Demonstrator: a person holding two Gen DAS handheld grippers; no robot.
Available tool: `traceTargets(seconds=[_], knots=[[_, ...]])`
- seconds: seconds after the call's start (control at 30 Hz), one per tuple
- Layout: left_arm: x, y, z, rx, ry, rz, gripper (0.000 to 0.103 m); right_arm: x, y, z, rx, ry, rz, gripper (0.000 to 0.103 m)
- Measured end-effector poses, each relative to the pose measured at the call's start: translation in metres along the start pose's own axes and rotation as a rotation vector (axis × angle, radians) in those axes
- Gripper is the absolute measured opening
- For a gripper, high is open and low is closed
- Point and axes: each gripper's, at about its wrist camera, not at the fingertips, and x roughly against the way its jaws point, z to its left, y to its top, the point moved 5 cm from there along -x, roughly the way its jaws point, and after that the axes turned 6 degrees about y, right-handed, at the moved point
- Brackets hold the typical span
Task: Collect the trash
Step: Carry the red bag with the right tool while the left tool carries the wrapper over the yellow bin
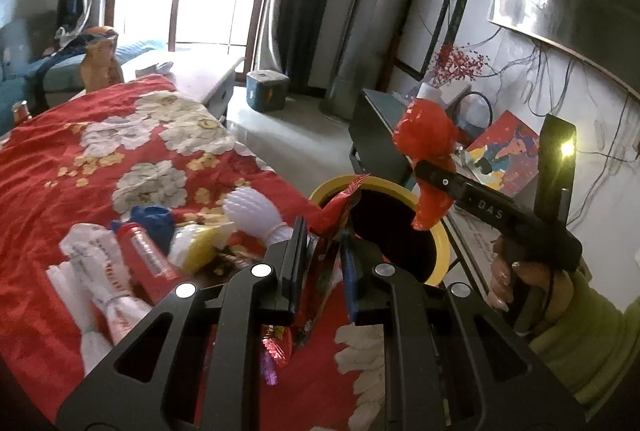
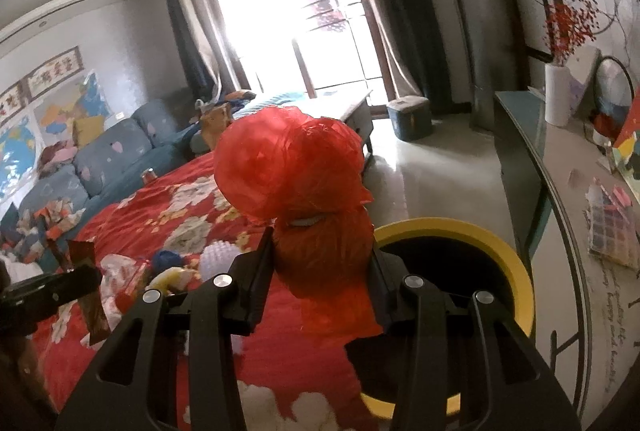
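Scattered trash [image 1: 132,259] on the red floral cloth [image 1: 52,167]. Left gripper [image 1: 324,251] pinching a red snack wrapper [image 1: 334,207] at the yellow-rimmed bin [image 1: 440,243]. Right gripper [image 2: 320,255] clamped on a crumpled red plastic bag [image 2: 288,159] beside that bin's mouth.

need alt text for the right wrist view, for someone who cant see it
The right tool grips a crumpled red plastic bag beside the open yellow-rimmed round black bin. Below lies a red floral cloth strewn with wrappers, a white spiky ball among them. At the left edge, the left tool holds a dark snack wrapper.
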Motion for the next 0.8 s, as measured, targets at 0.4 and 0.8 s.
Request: traceTargets(seconds=[0.4, 0.8], knots=[[-0.039, 0.009, -0.035, 0.008, -0.058, 0.029, 0.011, -0.005, -0.001, -0.048, -0.092, -0.038, 0.019, 0.04], [-0.085, 0.018, -0.071, 0.028, -0.138, 0.058, 0.011, -0.007, -0.003, -0.089, -0.174, -0.055, 0.027, 0.041]])
